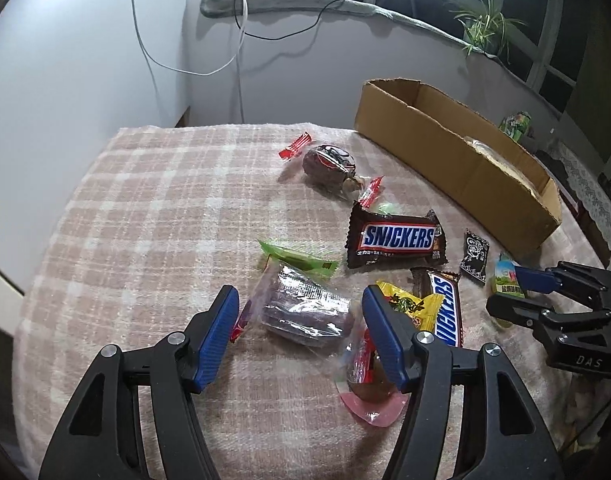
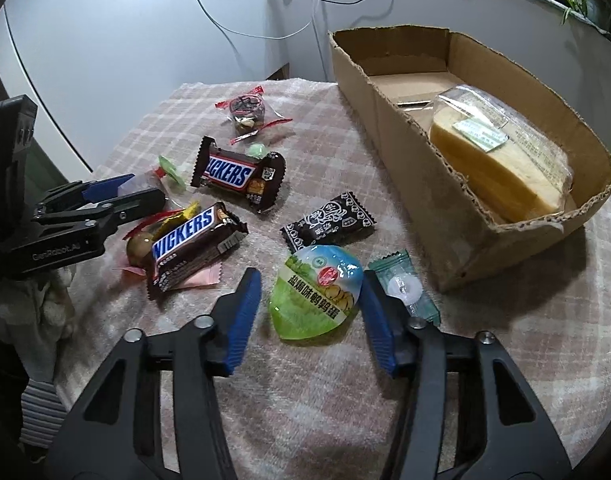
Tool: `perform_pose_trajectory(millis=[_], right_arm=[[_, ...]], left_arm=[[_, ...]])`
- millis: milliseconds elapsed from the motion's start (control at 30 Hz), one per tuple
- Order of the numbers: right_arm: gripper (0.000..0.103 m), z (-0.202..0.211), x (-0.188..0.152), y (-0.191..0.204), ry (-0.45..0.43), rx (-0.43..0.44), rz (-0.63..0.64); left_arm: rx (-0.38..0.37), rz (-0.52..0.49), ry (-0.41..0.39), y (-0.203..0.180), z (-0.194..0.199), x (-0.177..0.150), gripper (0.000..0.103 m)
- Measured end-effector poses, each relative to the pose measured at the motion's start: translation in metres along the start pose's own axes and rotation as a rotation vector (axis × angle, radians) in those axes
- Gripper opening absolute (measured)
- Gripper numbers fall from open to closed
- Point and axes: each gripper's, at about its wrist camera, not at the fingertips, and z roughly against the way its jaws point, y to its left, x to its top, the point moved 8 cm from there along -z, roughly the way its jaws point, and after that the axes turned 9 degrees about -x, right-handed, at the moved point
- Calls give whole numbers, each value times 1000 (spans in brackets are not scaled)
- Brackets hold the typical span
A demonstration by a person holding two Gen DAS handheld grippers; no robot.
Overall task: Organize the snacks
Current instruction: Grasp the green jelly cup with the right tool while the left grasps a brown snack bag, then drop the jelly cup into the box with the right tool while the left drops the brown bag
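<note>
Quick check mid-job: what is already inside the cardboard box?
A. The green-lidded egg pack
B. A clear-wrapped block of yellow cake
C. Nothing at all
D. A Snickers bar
B: the right wrist view shows a clear-wrapped yellow cake block lying in the cardboard box, while both Snickers bars and the green pack lie on the cloth outside it.

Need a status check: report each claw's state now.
Left claw: open around the clear-wrapped snack.
Right claw: open around the green egg pack.
</note>
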Motion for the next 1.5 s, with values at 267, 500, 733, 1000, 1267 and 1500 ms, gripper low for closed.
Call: perform_pose_trajectory(millis=[267,500,733,1000,1267,1500], right_arm=[[42,1,-1,1,0,-11,22],[34,3,-4,-2,-8,-1,3],[33,10,-5,-3,-23,23,-17],[32,30,-2,-5,-62,41,-40],[32,62,13,-12,-135,63,-52],[32,81,33,-34,-190,60,-81]], left_arm=[[-8,12,-16,1,4,-1,52],[-11,38,-36,3,14,-4,51],[-17,68,-68,6,28,-3,51],[-43,85,-107,0,44,5,50],[-83,67,-142,-19,47,30,51],[-121,33,-175,-41,38,62,51]])
